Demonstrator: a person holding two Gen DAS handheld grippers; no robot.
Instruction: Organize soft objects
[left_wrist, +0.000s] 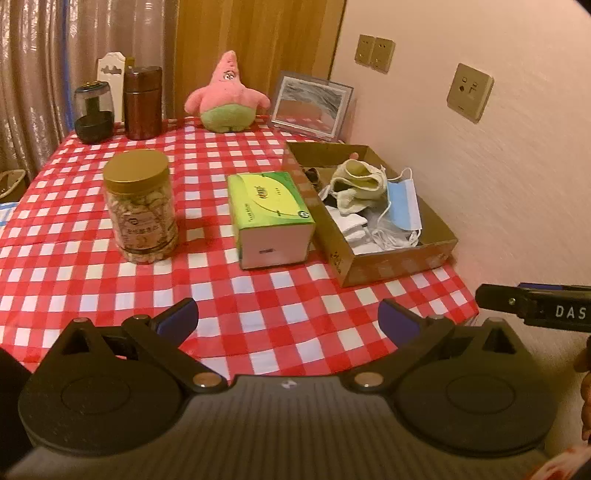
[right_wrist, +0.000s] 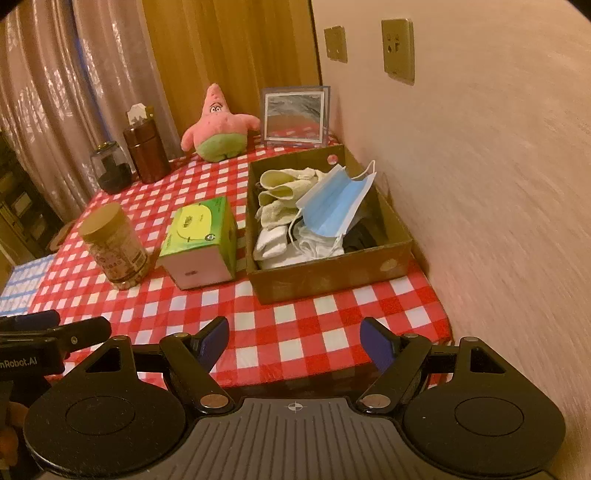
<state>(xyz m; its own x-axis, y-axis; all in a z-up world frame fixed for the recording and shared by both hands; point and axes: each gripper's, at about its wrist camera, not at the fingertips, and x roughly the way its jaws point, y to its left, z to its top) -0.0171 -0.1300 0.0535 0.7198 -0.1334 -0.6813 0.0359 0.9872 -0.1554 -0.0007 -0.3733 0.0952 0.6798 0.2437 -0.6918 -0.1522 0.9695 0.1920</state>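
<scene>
Both grippers hang over the near edge of the checked tablecloth (left_wrist: 258, 302) with nothing between their fingers: the left gripper (left_wrist: 288, 317) stands spread wide and empty, and the right gripper (right_wrist: 293, 341) is likewise parted and empty.

Ahead of the right jaws and slightly to their right sits the cardboard box (right_wrist: 332, 273), already filled with pale cloths (right_wrist: 280, 192), white socks (right_wrist: 273, 242) and a blue face mask (right_wrist: 332, 205) draped over its far right rim. Straight ahead of the left jaws stands the green tissue box (left_wrist: 269, 218), touching or nearly touching the cardboard box; left of it is the nut jar (left_wrist: 138, 206). Well beyond both, at the back edge, sits the pink star plush (left_wrist: 225, 96), probably the 1 soft thing left outside.

Risks, as I judge them: reaching for the plush means passing between jar and tissue box, and a wide-open jaw could clip the jar and tip it. The picture frame (right_wrist: 295, 114) leans just beside the plush and could be knocked flat. Dropping the plush in could flick the mask over the rim.
</scene>
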